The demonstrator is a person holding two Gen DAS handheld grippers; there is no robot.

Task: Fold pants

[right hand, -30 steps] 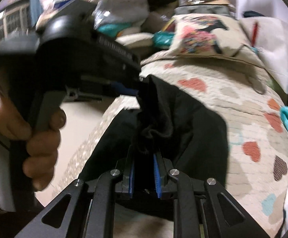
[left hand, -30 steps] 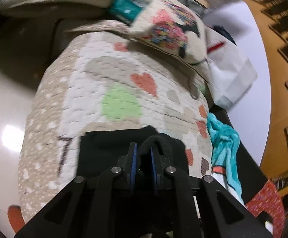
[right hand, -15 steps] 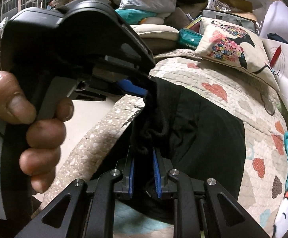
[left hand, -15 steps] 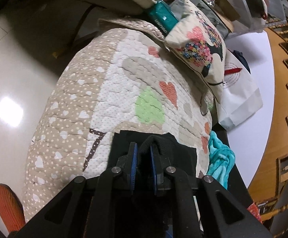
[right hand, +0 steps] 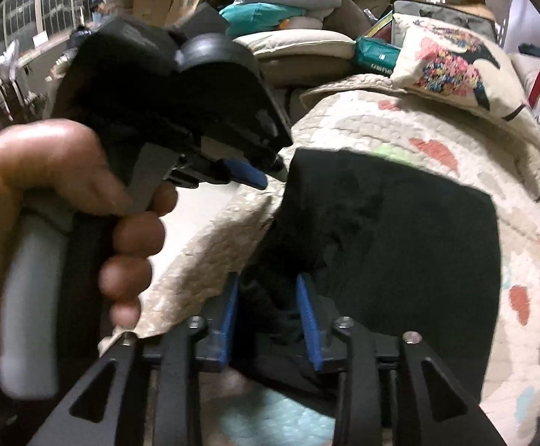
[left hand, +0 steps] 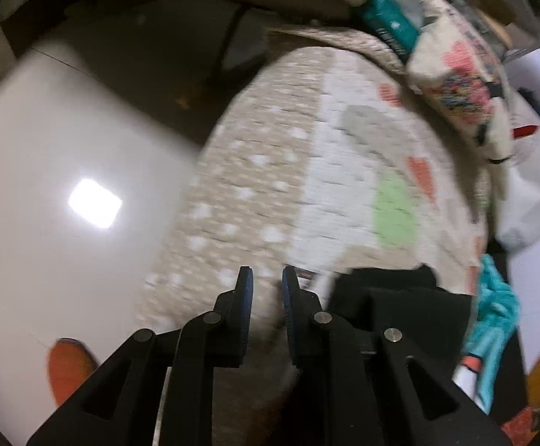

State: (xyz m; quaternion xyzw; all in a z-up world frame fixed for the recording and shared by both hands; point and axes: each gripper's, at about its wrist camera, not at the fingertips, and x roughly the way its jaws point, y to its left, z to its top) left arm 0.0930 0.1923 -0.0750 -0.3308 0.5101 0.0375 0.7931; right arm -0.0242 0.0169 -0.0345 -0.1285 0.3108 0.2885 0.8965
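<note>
The black pants (right hand: 400, 223) lie folded flat on a heart-patterned quilt (right hand: 418, 130). My right gripper (right hand: 268, 290) is at their near left edge; its jaws are opening, with a bunch of black cloth still between the blue pads. In the left wrist view my left gripper (left hand: 266, 278) hangs over the bare quilt (left hand: 270, 186), left of the pants (left hand: 400, 297). Its jaws stand nearly together with nothing between them. In the right wrist view a hand (right hand: 47, 186) holds that left gripper, whose blue finger (right hand: 247, 175) is clear of the cloth.
A flowered pillow (left hand: 455, 74) and a teal packet (right hand: 377, 57) sit at the quilt's far end. A teal cloth (left hand: 492, 304) and a white bag (left hand: 530, 186) lie to the right. Glossy floor (left hand: 65, 148) drops away to the left, with an orange object (left hand: 69, 364) on it.
The left gripper has let go of the pants and swung left and down over the bare quilt. The right gripper's jaws have spread apart around the cloth. The pants now lie flat.
</note>
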